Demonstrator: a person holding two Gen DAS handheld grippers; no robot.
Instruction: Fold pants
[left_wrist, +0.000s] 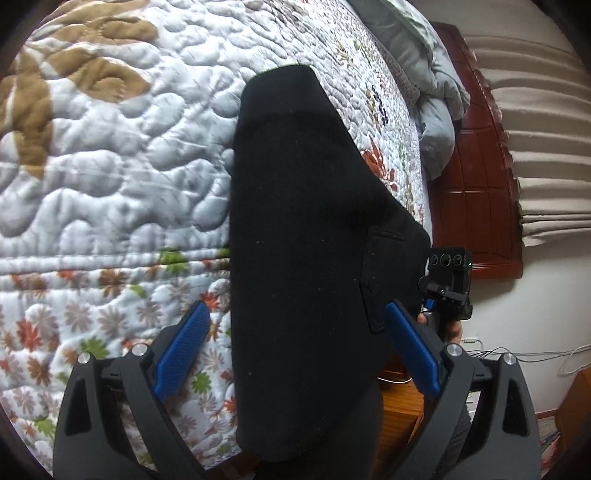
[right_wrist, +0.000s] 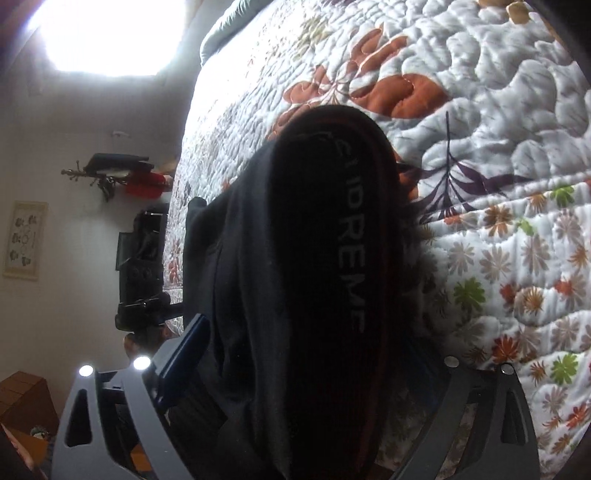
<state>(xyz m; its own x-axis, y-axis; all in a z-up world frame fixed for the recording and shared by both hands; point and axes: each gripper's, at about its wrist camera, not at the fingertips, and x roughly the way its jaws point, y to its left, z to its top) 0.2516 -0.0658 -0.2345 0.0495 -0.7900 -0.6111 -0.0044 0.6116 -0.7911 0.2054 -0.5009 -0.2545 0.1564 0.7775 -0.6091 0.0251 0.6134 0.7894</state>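
Both claws stand spread wide over the bed, neither pinching anything. Between the blue pads of the left claw (left_wrist: 295, 332) runs the long black bulk of the pants (left_wrist: 303, 240), folded lengthwise and lying on the quilt (left_wrist: 110, 166), reaching away from the claw toward a narrower far end; neither pad presses on the cloth. Beyond its right finger the other claw's black body shows at the bed's edge, with a red-brown wooden headboard (left_wrist: 476, 166) and a grey duvet (left_wrist: 436, 92) farther off. The right claw (right_wrist: 314, 354) straddles the waistband end of the pants (right_wrist: 325, 240), grey lettering running along the band; its right pad is hidden in shadow. A bright window (right_wrist: 107, 33) glares up to its left.
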